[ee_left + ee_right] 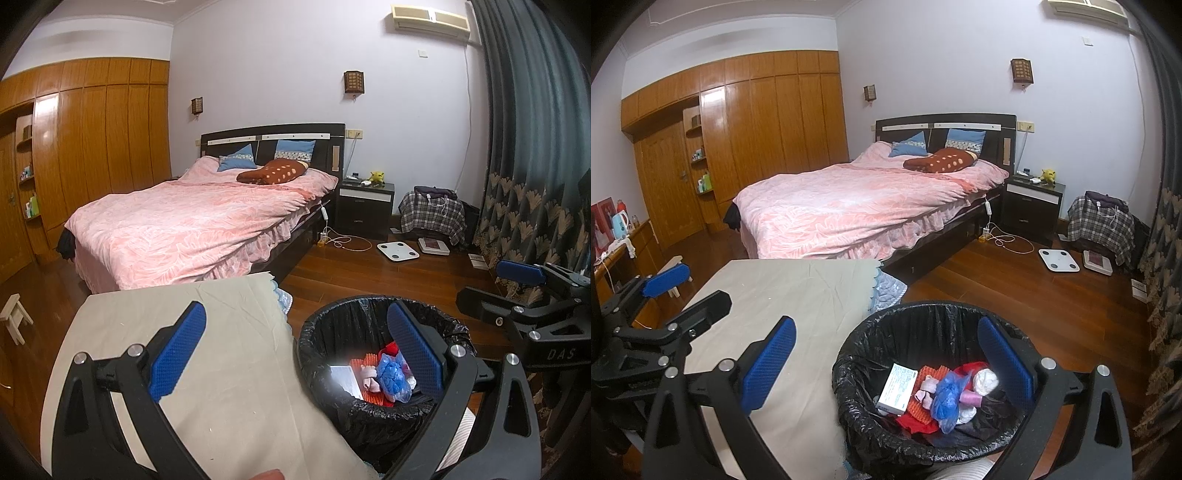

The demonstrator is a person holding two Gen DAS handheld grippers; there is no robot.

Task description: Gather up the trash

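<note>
Right wrist view looks down on a round bin (923, 435) lined with a black, crinkled bag, standing on the wooden floor (1015, 288) just beside the counter (783, 288), which is covered with a plain beige cloth. The bin is partly filled with trash: a flat white box (897, 388) with fine print leans at its left side, a ridged orange piece (925, 408) lies under it, and next to them sit a crumpled blue plastic bag (946, 400), a white wad (985, 380), a small lilac roll (971, 398) and some red material (918, 424) at the bottom.

The right tool (886, 363) hangs above the bin with its blue-padded fingers spread wide, one over the counter's cloth and one over the bin's far side, holding nothing. The left tool (295, 347) is likewise wide open and empty, straddling the counter's edge and the bin; in its own view a bright glare washes out the box. Each tool shows at the edge of the other's view.

Behind them stands a bed (857, 206) with a pink cover, a dark nightstand (1032, 208) and a white scale (1058, 260) on the floor.
</note>
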